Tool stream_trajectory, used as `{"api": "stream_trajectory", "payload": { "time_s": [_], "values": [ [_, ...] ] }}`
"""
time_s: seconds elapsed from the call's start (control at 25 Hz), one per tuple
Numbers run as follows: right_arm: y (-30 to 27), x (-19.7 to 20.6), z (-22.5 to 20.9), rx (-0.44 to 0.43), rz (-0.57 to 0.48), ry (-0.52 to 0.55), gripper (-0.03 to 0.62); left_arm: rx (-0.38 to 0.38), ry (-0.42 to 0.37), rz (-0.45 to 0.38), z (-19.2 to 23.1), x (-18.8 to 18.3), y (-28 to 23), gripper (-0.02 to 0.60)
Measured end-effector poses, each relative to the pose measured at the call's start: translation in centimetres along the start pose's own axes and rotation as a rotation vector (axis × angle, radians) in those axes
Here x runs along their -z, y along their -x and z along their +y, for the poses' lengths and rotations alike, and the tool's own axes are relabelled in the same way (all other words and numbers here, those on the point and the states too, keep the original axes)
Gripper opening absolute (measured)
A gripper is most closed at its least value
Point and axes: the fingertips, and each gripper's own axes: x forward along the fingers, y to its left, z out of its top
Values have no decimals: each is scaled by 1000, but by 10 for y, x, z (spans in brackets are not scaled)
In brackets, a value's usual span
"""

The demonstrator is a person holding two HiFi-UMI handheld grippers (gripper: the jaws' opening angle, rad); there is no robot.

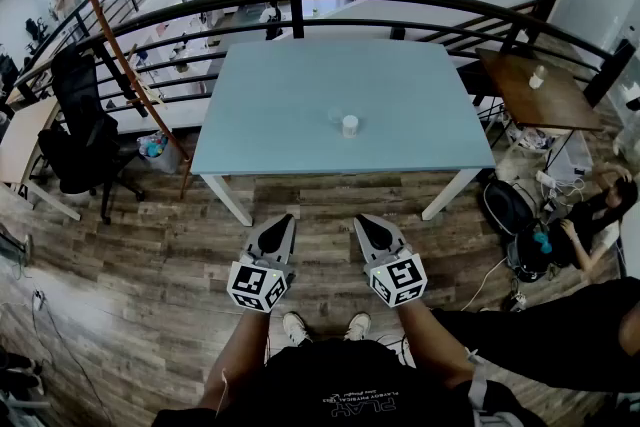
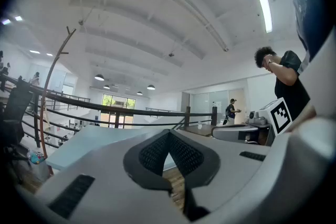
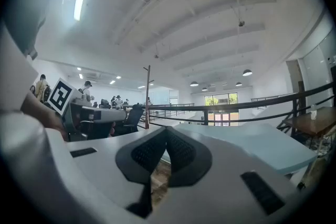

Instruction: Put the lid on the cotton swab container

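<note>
Shoes [image 1: 325, 324] of the person stand on the wooden floor [image 1: 150, 245], at the bottom of the head view. Just in front of them the two tongs are held level, side by side and a little apart, and both point toward the bench. The left tongs [image 1: 288, 218] carry a marker cube [image 1: 258, 285] at the back, and the right tongs [image 1: 362, 219] carry their own cube [image 1: 398, 277]. In the left gripper view the two dark pads of the left tongs [image 2: 169, 136] meet at the tip and nothing is between them. The right gripper view shows the same for the right tongs [image 3: 167, 131]: the jaws are together and empty. Both are well short of the bench and touch nothing.

Further on stands the light blue bench [image 1: 280, 125] with white legs. Near its middle is the cotton swab container [image 1: 350, 126], a small white cylinder that stands upright. Just beside it, at its left, lies a faint clear round thing [image 1: 335, 116]; it is too small to say surely that it is the lid. The rest of the bench top is bare.

To the left of the bench is a black office chair [image 1: 85, 115]. To the right is a brown bench [image 1: 530, 100] with a white cup [image 1: 537, 77] on it, and below it a person [image 1: 590, 215] sits on the floor near a black bag [image 1: 508, 205]. Behind all this runs a dark railing [image 1: 400, 0].
</note>
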Motion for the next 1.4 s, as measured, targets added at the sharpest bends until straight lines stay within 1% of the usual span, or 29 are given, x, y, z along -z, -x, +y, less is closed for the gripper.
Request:
{"api": "stream_trajectory", "payload": {
  "time_s": [0.12,0.2,0.28,0.4,0.52,0.68,0.76,0.84,0.92,1.04,1.08,1.24,1.4],
  "values": [
    [-1,-1,0,-1,-2,-7,17,-10,-12,11,-1,2,-1,9],
    [1,2,-3,-5,0,-7,17,-38,-20,13,-3,5,-3,9],
    [8,7,-7,-12,5,-6,17,-67,-18,22,-8,13,-4,9],
    [19,17,-9,-38,0,-18,18,-84,-15,45,-16,25,-1,9],
    [26,24,-13,-45,7,-23,20,-80,-6,59,-18,29,-1,9],
    [37,33,-34,-17,37,-2,19,-63,9,39,-36,28,-9,9],
    [43,36,-44,-9,49,12,20,-50,-1,28,-48,24,-16,9],
    [47,41,-52,-5,60,24,20,-37,-28,27,-60,25,-24,9],
    [50,47,-56,-10,74,32,20,-24,-56,40,-72,32,-29,9],
    [54,51,-58,-18,78,23,20,-11,-39,92,-83,45,-32,9],
    [53,50,-59,-19,74,18,20,-11,-35,99,-84,48,-33,9],
    [46,42,-66,-28,58,15,20,-15,-44,77,-78,51,-39,9],
    [34,44,-73,-37,58,9,20,-15,-41,80,-66,52,-50,9]
  ]
}}
